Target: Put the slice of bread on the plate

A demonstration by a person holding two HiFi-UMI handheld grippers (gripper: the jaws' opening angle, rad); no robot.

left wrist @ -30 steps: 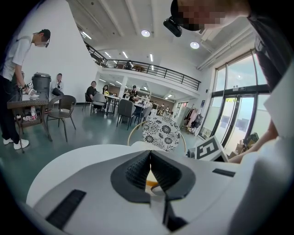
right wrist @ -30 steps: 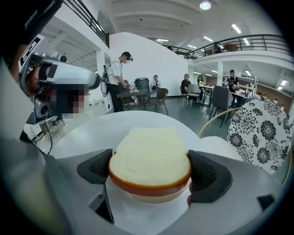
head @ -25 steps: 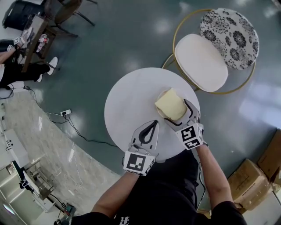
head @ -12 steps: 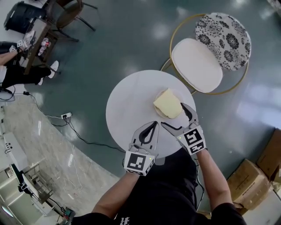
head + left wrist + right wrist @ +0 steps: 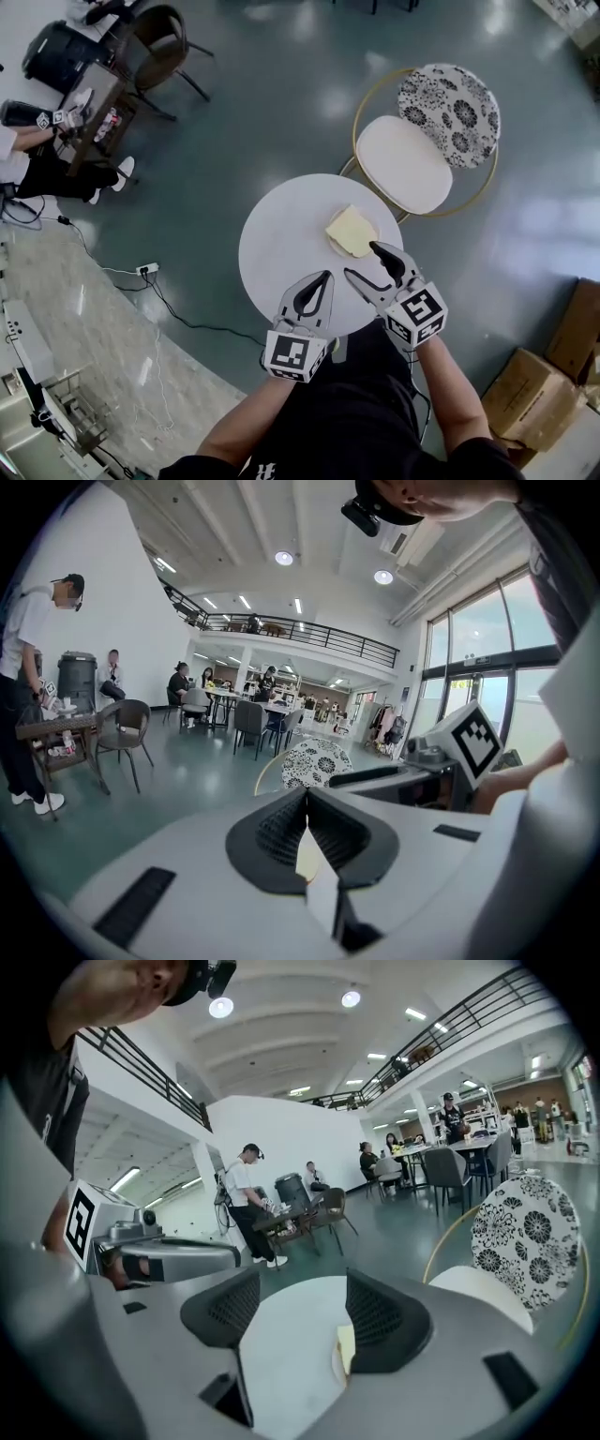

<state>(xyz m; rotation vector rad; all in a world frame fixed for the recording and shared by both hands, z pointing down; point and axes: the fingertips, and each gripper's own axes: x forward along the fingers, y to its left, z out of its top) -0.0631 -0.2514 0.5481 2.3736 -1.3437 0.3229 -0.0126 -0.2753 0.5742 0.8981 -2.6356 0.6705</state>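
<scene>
The pale yellow slice of bread (image 5: 352, 230) lies on a white plate (image 5: 331, 245) at the right side of the round white table (image 5: 281, 248). My right gripper (image 5: 371, 264) hangs above the table's near edge, just short of the bread. It is open with nothing between its jaws, which have just been closing. In the right gripper view the bread (image 5: 345, 1348) peeks out beside the right jaw, below the gripper (image 5: 300, 1297). My left gripper (image 5: 315, 291) is shut and empty, to the left of the right one; in its own view the left gripper's (image 5: 306, 797) jaws meet.
A gold-framed chair (image 5: 412, 161) with a white cushion and a floral back stands right behind the table. Cardboard boxes (image 5: 534, 394) sit at the lower right. A cable and socket (image 5: 145, 270) lie on the floor at the left. People sit at a small table (image 5: 89, 103) at the far left.
The right gripper let go of the bread, drew back toward me and rose, its jaws narrower now. The left gripper rose too. The bread stays on the plate.
</scene>
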